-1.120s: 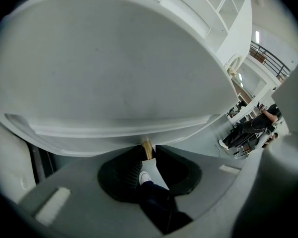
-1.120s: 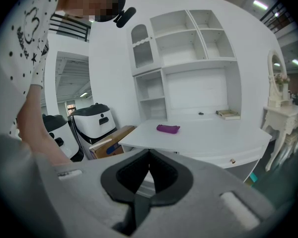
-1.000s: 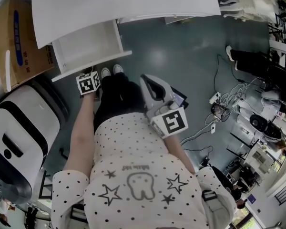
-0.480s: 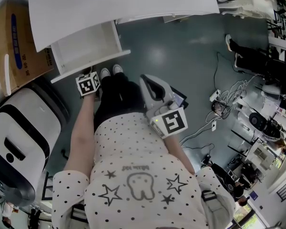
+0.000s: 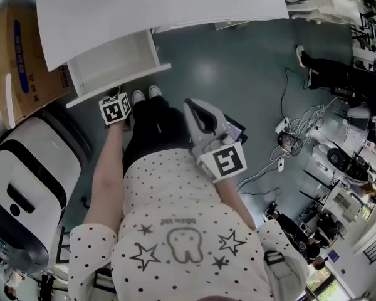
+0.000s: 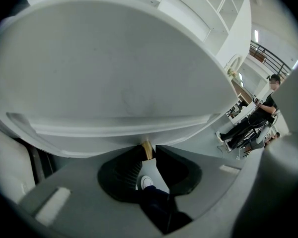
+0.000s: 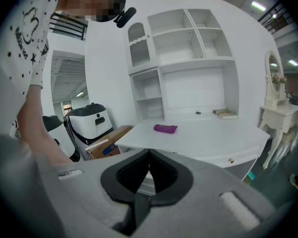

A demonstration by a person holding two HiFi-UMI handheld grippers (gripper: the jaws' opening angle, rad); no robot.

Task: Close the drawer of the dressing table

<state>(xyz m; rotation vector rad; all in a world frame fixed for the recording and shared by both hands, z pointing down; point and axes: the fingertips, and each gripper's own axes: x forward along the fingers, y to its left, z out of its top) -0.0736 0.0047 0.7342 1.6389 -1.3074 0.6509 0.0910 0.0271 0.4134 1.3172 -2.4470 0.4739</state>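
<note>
Left claw [image 6: 148, 152] grips the brass knob [image 6: 146, 148] at its tips, seemingly to push the open drawer [image 5: 114, 61] ahead shut; right claw [image 7: 149, 158], clenched empty, idles alongside.

The left gripper's [image 6: 148, 151] fingers [image 6: 178, 166] pinch the brass knob [image 6: 147, 148] under the white drawer [image 6: 114, 83].

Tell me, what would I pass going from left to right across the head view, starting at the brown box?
Cardboard box → open white drawer → right gripper → white power strip with cables on the floor → person in black at the far right.
</note>
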